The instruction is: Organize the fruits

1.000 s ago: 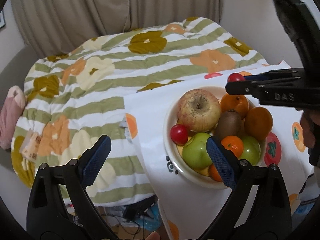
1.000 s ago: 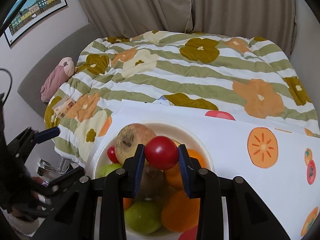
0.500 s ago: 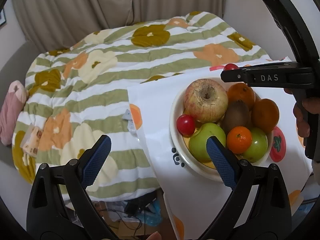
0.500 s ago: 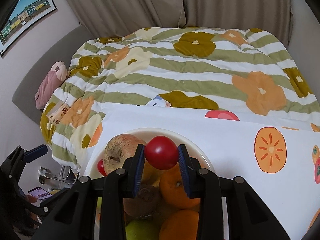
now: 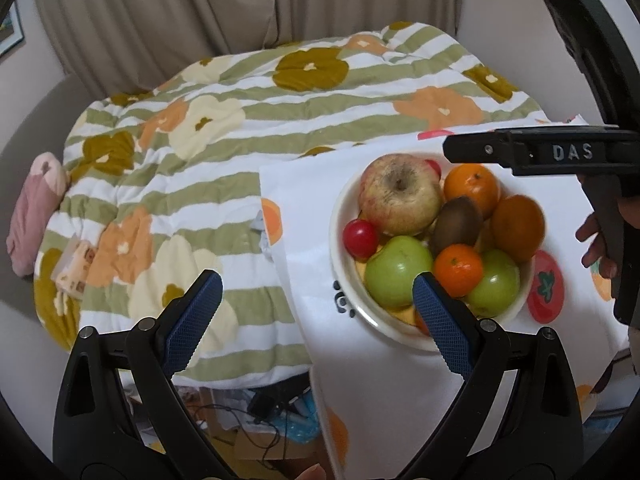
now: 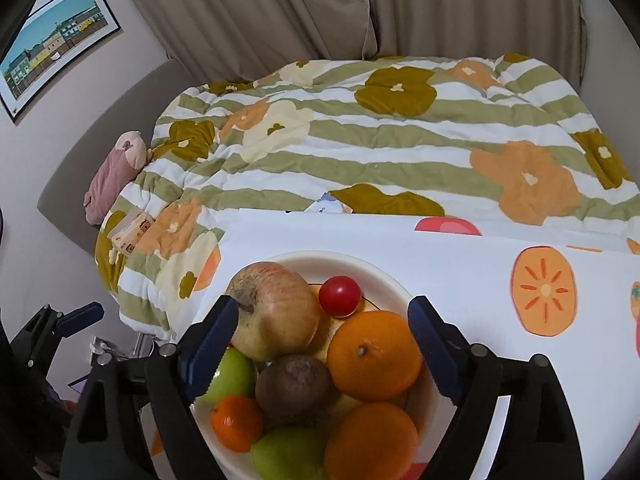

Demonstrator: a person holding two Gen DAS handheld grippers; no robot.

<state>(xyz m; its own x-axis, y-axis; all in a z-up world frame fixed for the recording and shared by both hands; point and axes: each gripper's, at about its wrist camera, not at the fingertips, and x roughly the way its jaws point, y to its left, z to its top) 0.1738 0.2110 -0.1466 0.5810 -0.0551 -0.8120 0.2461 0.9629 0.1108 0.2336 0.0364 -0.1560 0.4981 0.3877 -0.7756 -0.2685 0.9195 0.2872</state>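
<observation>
The right gripper [image 6: 322, 344] hovers over the white bowl [image 6: 384, 280], fingers spread wide and gripping nothing. A red cherry tomato [image 6: 339, 296] rests inside the bowl between the large apple [image 6: 274, 310] and an orange [image 6: 374, 354]. The left gripper [image 5: 316, 316] is also fully spread and empty, beside the bowl on the table [image 5: 392, 392].

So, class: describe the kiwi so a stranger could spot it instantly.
Find the white bowl of fruit on the fruit-print cloth. In the middle of the pile sits the kiwi, the only brown, fuzzy fruit among glossy apples and oranges.
</observation>
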